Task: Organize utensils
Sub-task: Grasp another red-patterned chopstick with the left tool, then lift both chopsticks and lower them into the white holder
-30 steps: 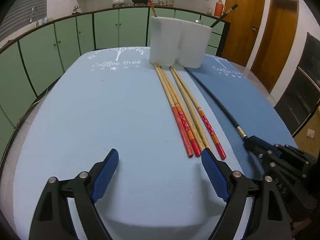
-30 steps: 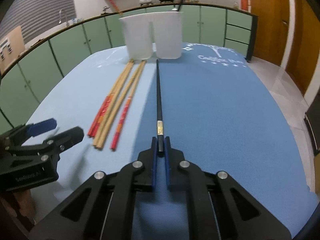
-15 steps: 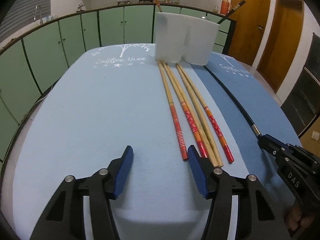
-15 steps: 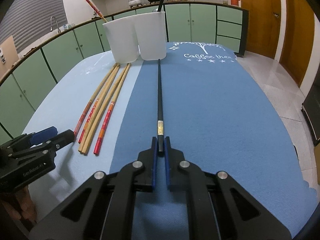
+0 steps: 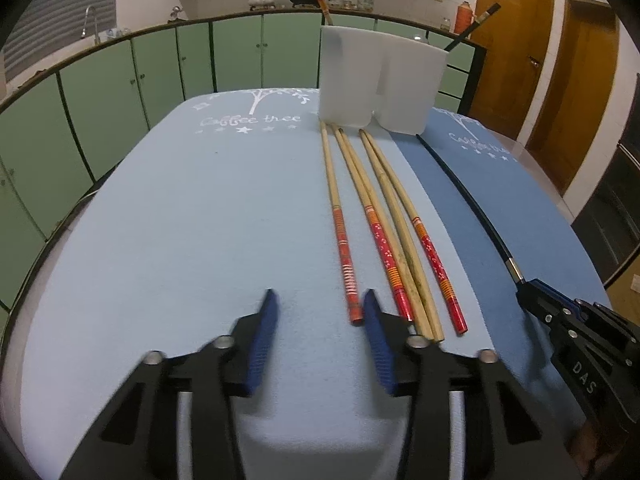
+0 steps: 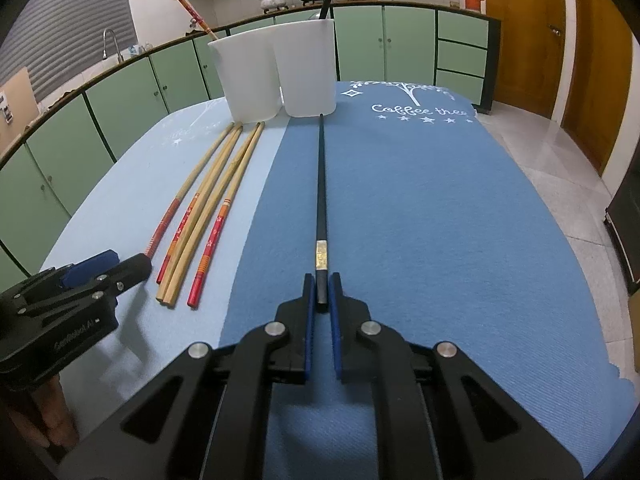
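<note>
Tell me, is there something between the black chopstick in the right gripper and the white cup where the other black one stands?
Nothing visible. The right gripper is shut on the black chopstick, whose tip nearly reaches the right white cup. The bamboo chopsticks lie apart, to its left.

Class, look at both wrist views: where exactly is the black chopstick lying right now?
The black chopstick lies on the dark blue mat, right of the bamboo chopsticks; its near end sits between the right gripper fingers, its tip reaching the right white cup.
</note>
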`<state>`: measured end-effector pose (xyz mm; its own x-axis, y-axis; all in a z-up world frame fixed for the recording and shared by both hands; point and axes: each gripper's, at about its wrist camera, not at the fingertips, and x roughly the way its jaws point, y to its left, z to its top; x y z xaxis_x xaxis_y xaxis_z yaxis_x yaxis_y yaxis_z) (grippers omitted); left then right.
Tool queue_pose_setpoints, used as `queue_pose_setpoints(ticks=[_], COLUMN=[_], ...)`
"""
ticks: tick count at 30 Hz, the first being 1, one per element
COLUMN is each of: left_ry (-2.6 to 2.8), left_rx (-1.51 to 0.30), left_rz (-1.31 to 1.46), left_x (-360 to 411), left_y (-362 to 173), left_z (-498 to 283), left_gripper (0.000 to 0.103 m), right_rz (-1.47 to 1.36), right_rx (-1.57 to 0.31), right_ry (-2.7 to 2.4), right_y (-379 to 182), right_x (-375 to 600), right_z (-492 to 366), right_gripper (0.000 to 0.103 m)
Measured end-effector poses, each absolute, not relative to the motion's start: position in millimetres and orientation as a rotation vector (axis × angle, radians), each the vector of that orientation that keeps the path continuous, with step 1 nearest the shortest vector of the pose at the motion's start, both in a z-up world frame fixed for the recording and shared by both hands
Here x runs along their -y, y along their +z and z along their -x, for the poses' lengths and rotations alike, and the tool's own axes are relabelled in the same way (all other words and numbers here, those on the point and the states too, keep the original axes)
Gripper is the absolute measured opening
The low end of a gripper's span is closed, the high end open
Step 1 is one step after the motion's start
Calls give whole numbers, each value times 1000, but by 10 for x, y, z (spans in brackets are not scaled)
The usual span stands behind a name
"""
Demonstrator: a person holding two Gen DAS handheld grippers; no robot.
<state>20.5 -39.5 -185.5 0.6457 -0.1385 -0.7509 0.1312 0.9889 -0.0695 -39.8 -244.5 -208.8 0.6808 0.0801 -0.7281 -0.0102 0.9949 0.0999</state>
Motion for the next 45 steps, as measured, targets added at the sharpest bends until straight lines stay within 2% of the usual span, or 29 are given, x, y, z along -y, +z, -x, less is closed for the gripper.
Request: queue_pose_setpoints(ticks=[4,5,19,28,45], left_ry=[-144,-147,-195,-198,-225], left_rx=[-850,-850,-821,-703,-495], left_rz=[29,33,70,70,73], left_x=[368,368,275,243,144], left_y=[-1857,-1857,-1559,-1088,-275], left_z=[-224,-232,-213,-198,-330], left_gripper=[15,7,6,6,6], right_rz=[-84,-85,-85,-80,-150], right_rx=[-823,-822,-763,-692,-513], right_ry=[53,53,63,77,161], right_y=[-2079,-2073,-1776,-1443,-371], right_x=[2437,2439,2511,2563,2802], right_z=[374,371,414,428,244], right_gripper=[6,6,6,6,6])
